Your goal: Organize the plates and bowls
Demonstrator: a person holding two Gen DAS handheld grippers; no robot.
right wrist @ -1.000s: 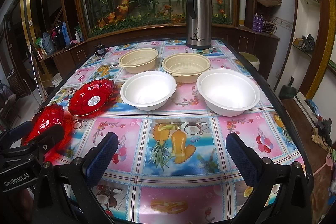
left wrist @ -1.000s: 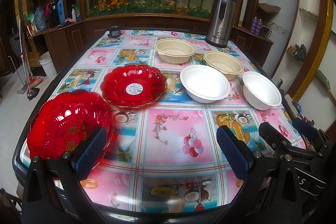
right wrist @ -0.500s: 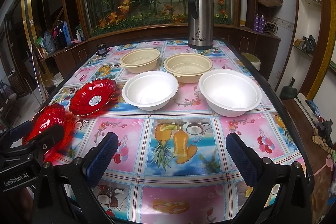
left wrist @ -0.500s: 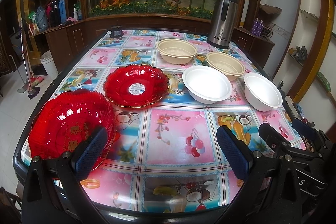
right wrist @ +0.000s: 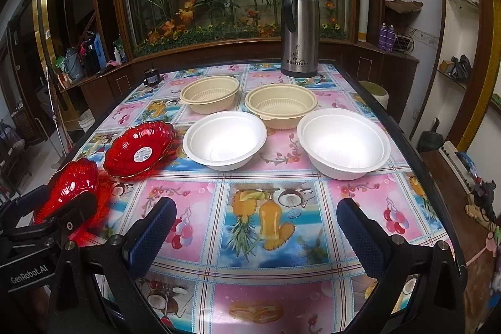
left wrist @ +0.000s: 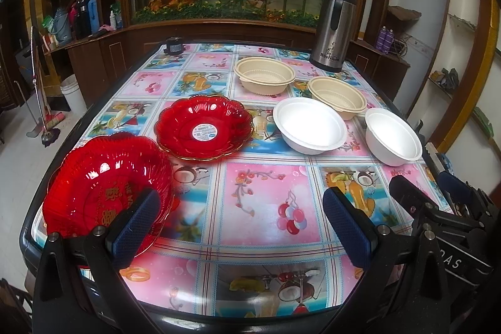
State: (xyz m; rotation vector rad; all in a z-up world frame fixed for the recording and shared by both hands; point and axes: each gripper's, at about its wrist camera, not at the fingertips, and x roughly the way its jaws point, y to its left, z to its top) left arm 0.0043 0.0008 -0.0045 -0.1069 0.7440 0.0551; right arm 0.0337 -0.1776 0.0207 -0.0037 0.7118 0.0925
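Observation:
Two red scalloped plates lie on the left of the table: a near red plate (left wrist: 103, 187) (right wrist: 70, 187) and a far red plate (left wrist: 205, 127) (right wrist: 139, 147) with a round label. Two white bowls (left wrist: 308, 130) (left wrist: 393, 136) sit right of them, seen again as the left white bowl (right wrist: 225, 140) and right white bowl (right wrist: 343, 143). Behind stand two beige bowls (left wrist: 264, 79) (left wrist: 338, 97) (right wrist: 209, 94) (right wrist: 281, 105). My left gripper (left wrist: 241, 224) is open above the table's front, its left finger over the near plate's rim. My right gripper (right wrist: 255, 227) is open, nothing between its fingers.
A steel thermos jug (left wrist: 333, 30) (right wrist: 299, 30) stands at the table's far right. A small dark jar (left wrist: 173, 45) sits at the far left corner. The patterned tablecloth (left wrist: 269, 199) covers the table. A white bucket (left wrist: 73, 89) and mop stand on the floor, left.
Both views have shifted slightly: the dishes sit a little lower and closer in frame than before. No dish has moved and both grippers stay open.

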